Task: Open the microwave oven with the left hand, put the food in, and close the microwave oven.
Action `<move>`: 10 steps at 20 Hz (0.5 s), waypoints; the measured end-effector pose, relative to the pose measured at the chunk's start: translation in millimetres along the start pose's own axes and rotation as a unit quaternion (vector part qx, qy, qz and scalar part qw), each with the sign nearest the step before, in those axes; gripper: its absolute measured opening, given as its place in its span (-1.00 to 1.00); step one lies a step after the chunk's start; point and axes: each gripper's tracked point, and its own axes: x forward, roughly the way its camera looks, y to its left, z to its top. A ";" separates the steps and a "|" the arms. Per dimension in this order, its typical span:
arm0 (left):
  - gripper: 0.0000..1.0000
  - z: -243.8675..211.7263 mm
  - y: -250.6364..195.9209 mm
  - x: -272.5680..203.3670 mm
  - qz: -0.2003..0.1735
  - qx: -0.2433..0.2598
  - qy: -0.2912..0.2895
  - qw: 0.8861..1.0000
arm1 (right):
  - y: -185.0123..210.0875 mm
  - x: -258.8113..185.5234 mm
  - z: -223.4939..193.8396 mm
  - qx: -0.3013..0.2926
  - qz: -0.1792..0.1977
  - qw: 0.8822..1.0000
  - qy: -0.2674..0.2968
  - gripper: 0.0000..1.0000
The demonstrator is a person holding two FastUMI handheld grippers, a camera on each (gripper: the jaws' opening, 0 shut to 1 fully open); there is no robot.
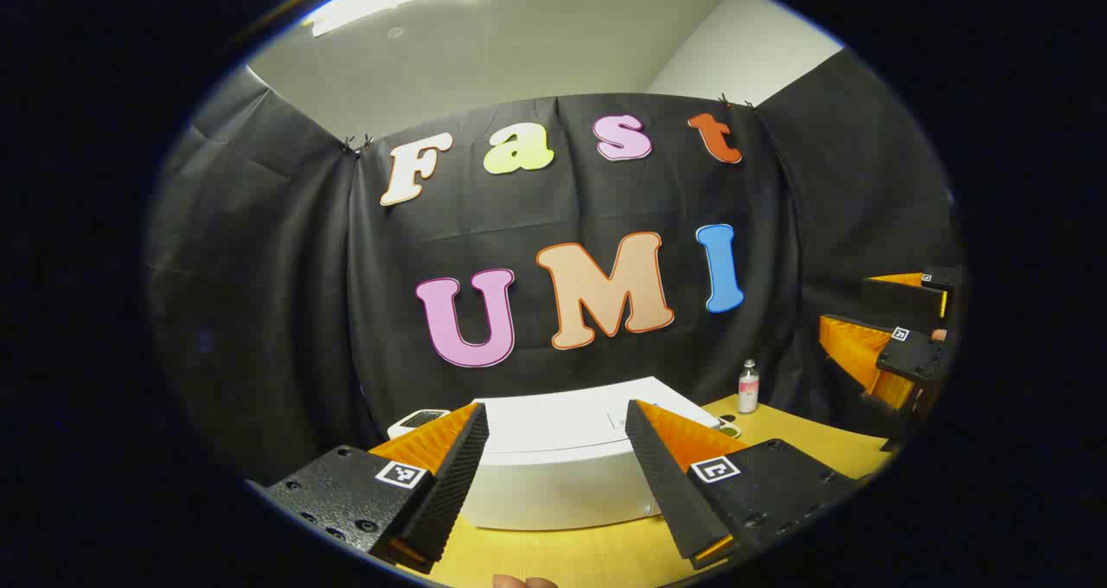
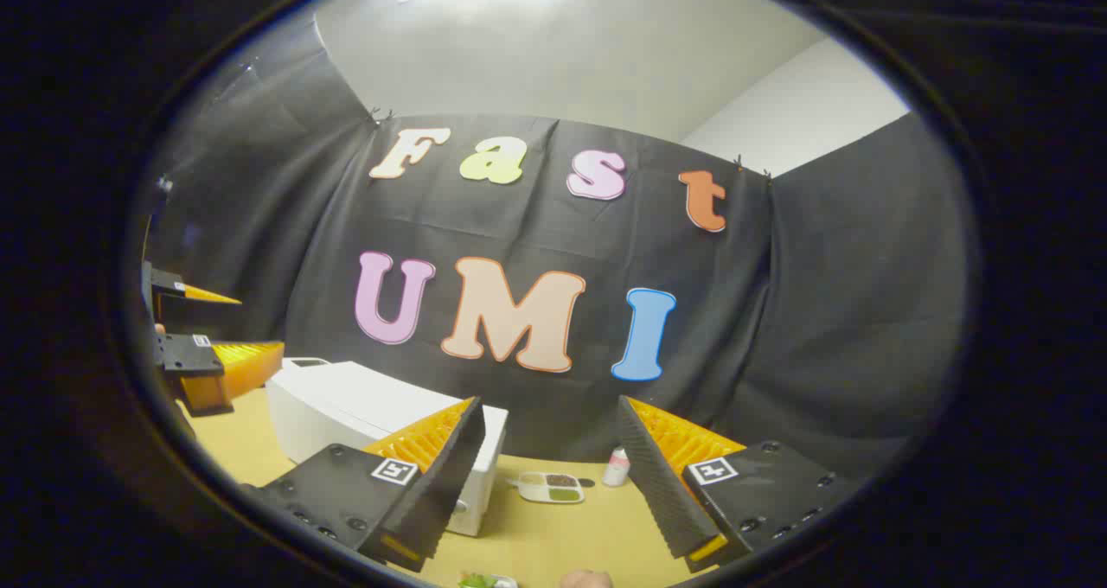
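A white microwave (image 1: pixel 562 463) stands on the yellow table (image 1: pixel 804 445), straight ahead of my left gripper (image 1: pixel 553 476), whose fingers are open with nothing between them. Its door looks closed. In the right gripper view the microwave (image 2: pixel 346 411) is at the left, with a food tray (image 2: pixel 551 487) of several compartments lying to its right. That food tray (image 1: pixel 729 430) peeks out beside the microwave in the left gripper view. My right gripper (image 2: pixel 549 484) is open and holds nothing, above the table in front of the tray. Each gripper also appears from the other: right gripper (image 1: pixel 843 301), left gripper (image 2: pixel 259 324).
A small bottle (image 2: pixel 617 467) stands by the tray near the black cloth wall; the same bottle (image 1: pixel 749 386) is right of the microwave. A white device (image 1: pixel 419 419) sits behind the microwave's left corner. Something green (image 2: pixel 484 581) lies at the table's near edge.
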 end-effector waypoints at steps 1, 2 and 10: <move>0.90 -0.5 0.3 -0.6 0.000 -0.007 0.000 1.000 | -3.2 -0.6 2.2 -0.001 -0.005 1.000 -0.001 0.94; 0.89 -2.9 -1.0 -1.8 -0.001 -0.010 0.003 1.000 | -3.9 -0.3 2.9 0.001 -0.007 1.000 -0.001 0.93; 0.90 -3.2 0.8 -11.7 0.013 -0.004 0.012 1.000 | -1.8 -8.8 -4.1 -0.003 0.005 1.000 0.011 0.94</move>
